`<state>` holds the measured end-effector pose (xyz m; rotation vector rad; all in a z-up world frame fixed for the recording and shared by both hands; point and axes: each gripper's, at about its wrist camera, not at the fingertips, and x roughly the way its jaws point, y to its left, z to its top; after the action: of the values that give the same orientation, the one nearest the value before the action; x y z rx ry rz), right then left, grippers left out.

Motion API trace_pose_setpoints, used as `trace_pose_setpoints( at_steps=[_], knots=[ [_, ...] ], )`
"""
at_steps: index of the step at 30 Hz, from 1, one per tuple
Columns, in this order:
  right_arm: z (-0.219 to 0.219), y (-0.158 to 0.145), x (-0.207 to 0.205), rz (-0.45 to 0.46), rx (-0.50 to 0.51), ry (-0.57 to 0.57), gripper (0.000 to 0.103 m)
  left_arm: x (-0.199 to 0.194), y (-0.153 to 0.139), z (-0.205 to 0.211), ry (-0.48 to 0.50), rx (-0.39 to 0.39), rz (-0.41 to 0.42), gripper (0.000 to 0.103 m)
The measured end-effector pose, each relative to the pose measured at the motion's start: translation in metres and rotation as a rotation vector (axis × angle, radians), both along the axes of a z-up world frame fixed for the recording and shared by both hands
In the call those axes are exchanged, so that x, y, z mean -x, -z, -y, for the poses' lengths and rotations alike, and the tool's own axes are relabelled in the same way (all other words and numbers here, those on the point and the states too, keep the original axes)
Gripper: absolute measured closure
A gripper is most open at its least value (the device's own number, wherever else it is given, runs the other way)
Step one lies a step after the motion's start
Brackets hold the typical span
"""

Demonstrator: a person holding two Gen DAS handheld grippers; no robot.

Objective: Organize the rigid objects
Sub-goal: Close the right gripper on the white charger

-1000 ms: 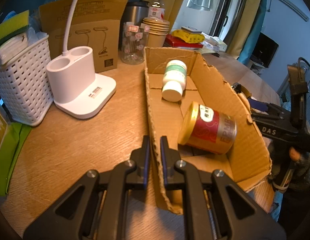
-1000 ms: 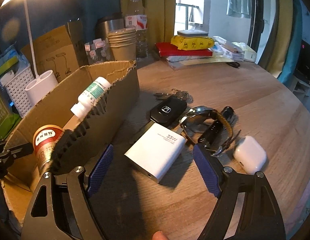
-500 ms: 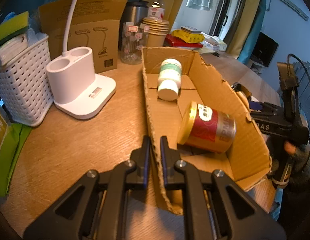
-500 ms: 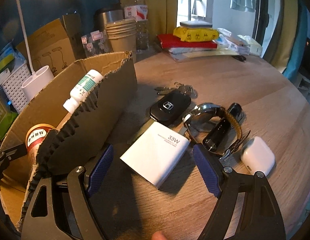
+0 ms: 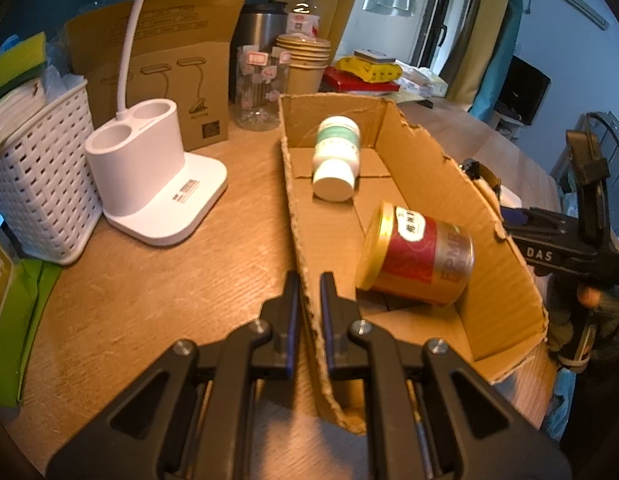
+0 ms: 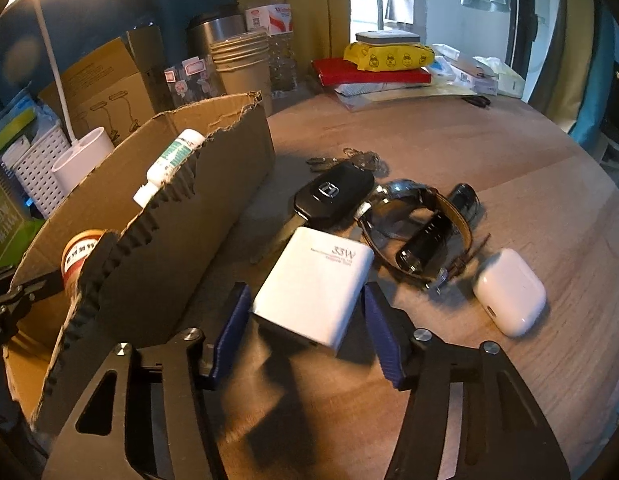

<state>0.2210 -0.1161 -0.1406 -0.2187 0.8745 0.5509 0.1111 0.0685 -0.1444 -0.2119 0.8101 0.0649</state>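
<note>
The left gripper (image 5: 309,292) was clamped tight on the near side wall of the cardboard box (image 5: 421,160), holding it on the wooden table (image 5: 149,280). Inside the box a white pill bottle (image 5: 336,158) with a green label lay on its side, and closer in sat a tipped-over red and gold tin (image 5: 417,254).

Over on the right, the right gripper (image 6: 307,324) was closing its jaws around the charger (image 6: 313,286), a flat white block with "33W" printed on top, lying just outside the box; whether the blue pads (image 6: 231,332) pressed on it, I couldn't tell. A black car key (image 6: 333,198), a watch (image 6: 421,228) and a white earbud case (image 6: 509,292) were right beside it.
</note>
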Motion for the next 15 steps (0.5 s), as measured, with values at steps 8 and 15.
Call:
trace_pose_setpoints(
  at_steps=[8,15],
  knots=[
    [-0.009,0.002,-0.002,0.012,0.031,0.011,0.035,0.0,0.0,0.001,0.001,0.0,0.0,0.093],
    [-0.016,0.007,-0.014,0.003,0.059,0.032,0.036,0.0,0.0,0.001,0.0,0.001,0.0,0.093]
  ],
)
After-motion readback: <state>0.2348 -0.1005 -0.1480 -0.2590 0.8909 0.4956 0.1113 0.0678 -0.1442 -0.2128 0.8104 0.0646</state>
